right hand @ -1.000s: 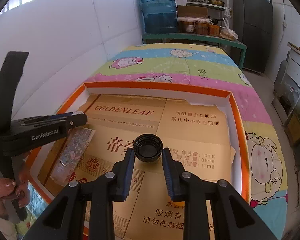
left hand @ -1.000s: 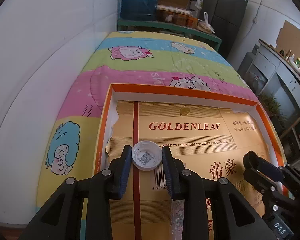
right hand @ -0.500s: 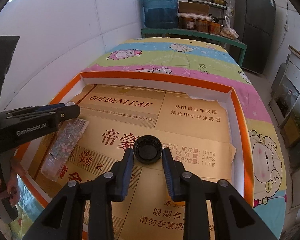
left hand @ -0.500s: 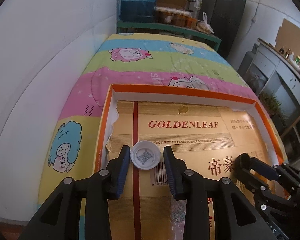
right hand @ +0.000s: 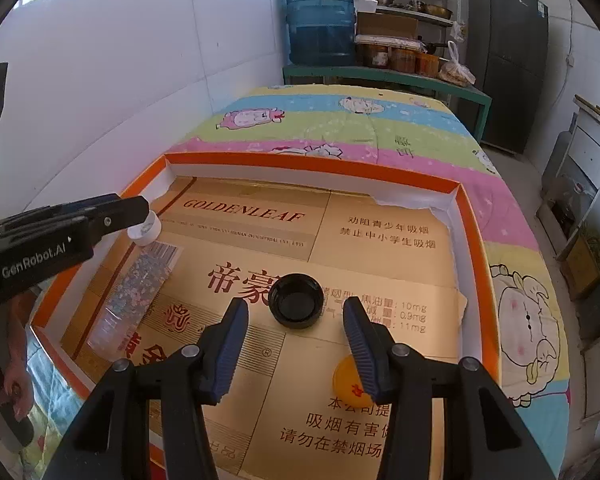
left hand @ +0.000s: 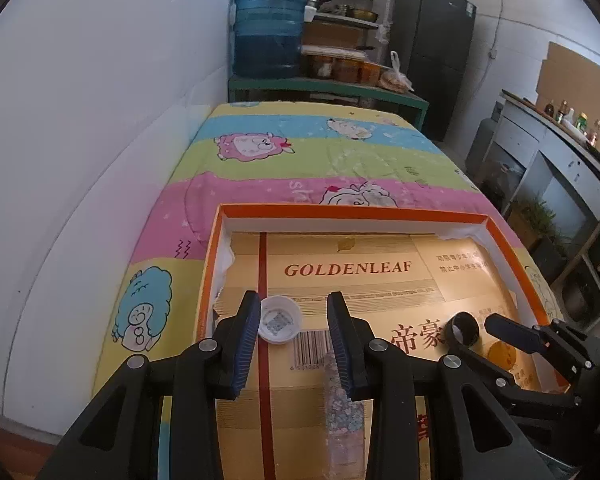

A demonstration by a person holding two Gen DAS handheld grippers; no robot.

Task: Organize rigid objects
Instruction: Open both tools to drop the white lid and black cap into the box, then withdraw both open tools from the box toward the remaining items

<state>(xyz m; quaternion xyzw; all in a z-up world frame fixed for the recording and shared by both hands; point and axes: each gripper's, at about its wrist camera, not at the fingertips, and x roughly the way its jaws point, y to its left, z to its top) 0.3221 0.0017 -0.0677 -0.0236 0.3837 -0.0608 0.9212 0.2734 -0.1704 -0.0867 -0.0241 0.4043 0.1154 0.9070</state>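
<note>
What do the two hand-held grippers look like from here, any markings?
Both are matte black plastic with angular linkage arms and silver pivot screws. Each finger carries a ribbed dark blue pad. The left hand-held gripper shows white "GenRobot.AI" lettering on its side in the right wrist view. The right hand-held gripper looks the same build. No cables or sleeves visible.

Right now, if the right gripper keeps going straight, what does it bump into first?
Probably the black cap: it lies just ahead of the open right gripper, between the fingers' lines, on the cardboard.
</note>
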